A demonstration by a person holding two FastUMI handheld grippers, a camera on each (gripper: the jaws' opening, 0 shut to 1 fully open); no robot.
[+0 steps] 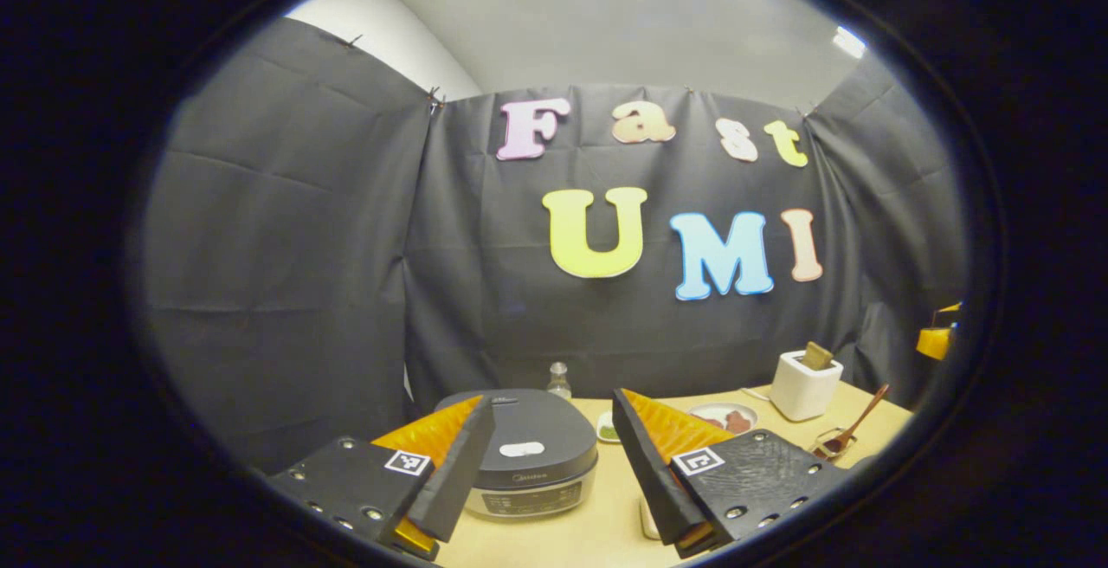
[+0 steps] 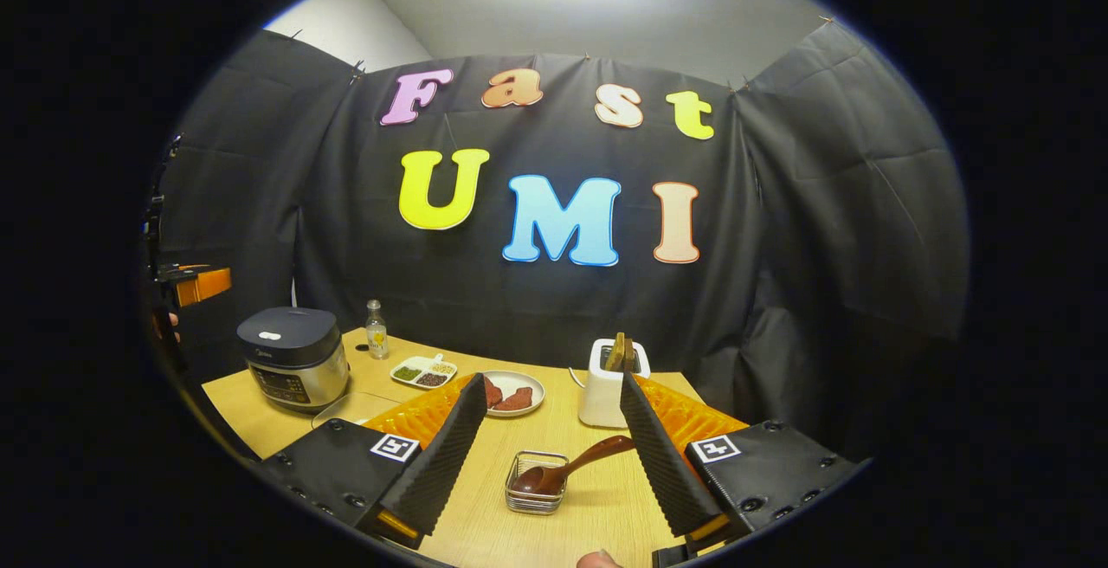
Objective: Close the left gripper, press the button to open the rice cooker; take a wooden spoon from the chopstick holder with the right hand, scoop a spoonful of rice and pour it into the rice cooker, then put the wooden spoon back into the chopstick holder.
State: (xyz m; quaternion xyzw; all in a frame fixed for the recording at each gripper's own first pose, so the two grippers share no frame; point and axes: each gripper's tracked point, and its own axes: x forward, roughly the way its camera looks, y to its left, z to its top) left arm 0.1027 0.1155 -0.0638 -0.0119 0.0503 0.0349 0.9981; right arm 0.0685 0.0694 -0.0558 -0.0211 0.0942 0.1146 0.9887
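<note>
In the right gripper view the rice cooker (image 2: 293, 358) stands by the tabletop's (image 2: 597, 499) left edge, lid down. Behind it, toward the far edge, is a small glass bottle (image 2: 376, 331), then a white divided dish (image 2: 423, 371) of grains and a round plate (image 2: 512, 393) carrying reddish-brown pieces. Further right, near the far right corner, a white toaster (image 2: 608, 393) holds a brown slice. In front of it, nearer the front edge, a small wire basket (image 2: 537, 483) holds the bowl of the wooden spoon (image 2: 567, 467), whose handle slants up to the right.

The right hand-held gripper (image 2: 558, 442) hangs above the front edge, released, its jaws wide apart and grasping nothing; the basket and spoon lie between and beyond its fingers. The other gripper's orange body shows at the far left of this view.

In the left gripper view the left hand-held gripper (image 1: 554, 447) is also released, jaws spread and empty, above the front left of the tabletop (image 1: 606, 516). The rice cooker (image 1: 530, 455) sits just beyond its left finger, with the bottle (image 1: 559, 379) behind it. To the right are the plate (image 1: 725, 417), the toaster (image 1: 805, 383), and the wooden spoon (image 1: 853, 429) resting in its basket near the right edge.
</note>
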